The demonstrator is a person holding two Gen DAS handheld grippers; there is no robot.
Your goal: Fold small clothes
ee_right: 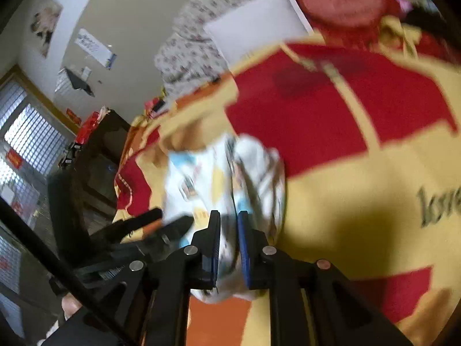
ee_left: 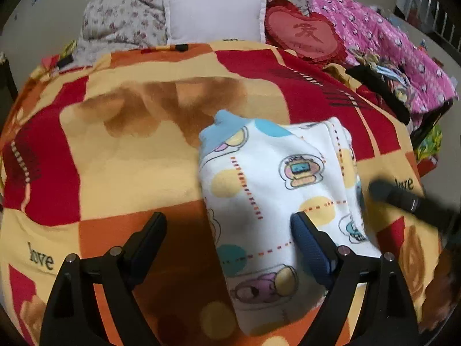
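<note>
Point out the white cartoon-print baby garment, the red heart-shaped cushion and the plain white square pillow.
white cartoon-print baby garment [ee_left: 268,190]: left wrist view, middle of its top layer.
red heart-shaped cushion [ee_left: 302,33]: left wrist view, centre by the character.
plain white square pillow [ee_left: 214,17]: left wrist view, middle of its face.

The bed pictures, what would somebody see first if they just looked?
First the small white cartoon-print garment, folded in the middle of the loud red, orange and yellow blanket. Next the grippers: the right gripper is shut on the garment's edge, while the left gripper stands open over it. At the back, a white pillow sits beside a red heart cushion.
</note>
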